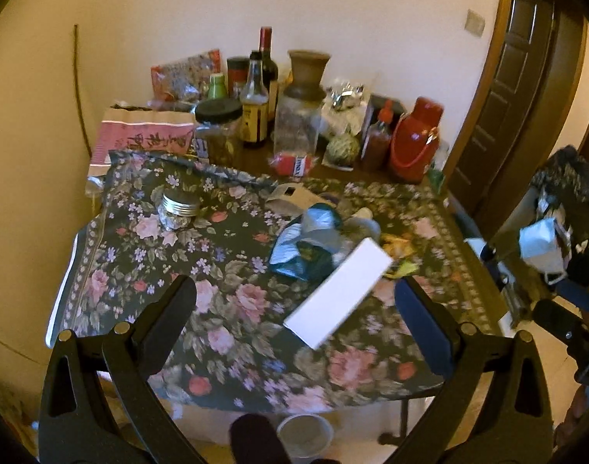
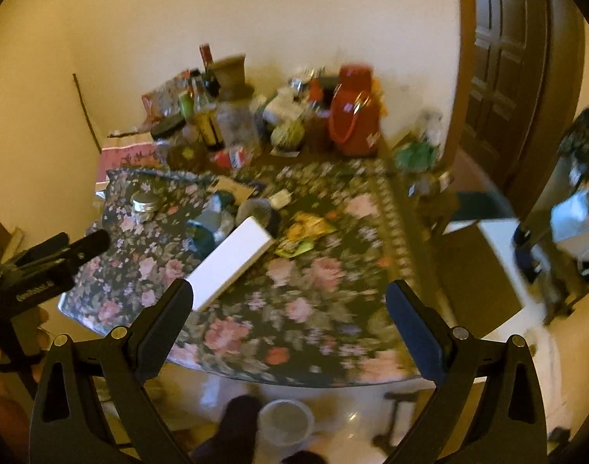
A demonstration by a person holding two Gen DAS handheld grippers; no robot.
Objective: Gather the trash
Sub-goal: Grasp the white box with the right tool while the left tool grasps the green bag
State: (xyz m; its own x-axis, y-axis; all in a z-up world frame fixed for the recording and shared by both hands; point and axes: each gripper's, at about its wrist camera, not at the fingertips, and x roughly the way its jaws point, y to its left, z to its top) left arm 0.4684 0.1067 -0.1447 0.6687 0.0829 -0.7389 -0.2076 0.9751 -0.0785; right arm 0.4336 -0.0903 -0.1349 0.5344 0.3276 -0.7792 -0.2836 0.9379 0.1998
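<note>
On the floral tablecloth (image 1: pixel 232 309) lie a long white box (image 1: pixel 337 294), a crumpled blue foil bag (image 1: pixel 306 243) behind it and yellow-green wrappers (image 1: pixel 401 255) to its right. My left gripper (image 1: pixel 294 290) hovers open above the table's near edge, and nothing sits between its fingers. The right wrist view shows the same white box (image 2: pixel 232 261), blue bag (image 2: pixel 205 228) and yellow wrappers (image 2: pixel 308 232). Over the near right part of the table my right gripper (image 2: pixel 290 292) is open and holds nothing. A pale round bin (image 1: pixel 304 435) stands on the floor under the table's near edge.
Bottles, jars, a clay vase (image 1: pixel 306 73) and a red flask (image 1: pixel 414 139) crowd the back of the table by the wall. A metal-lidded jar (image 1: pixel 178 208) stands at the left. A dark door (image 1: pixel 515 89) is on the right, with a chair holding bags (image 1: pixel 557 239).
</note>
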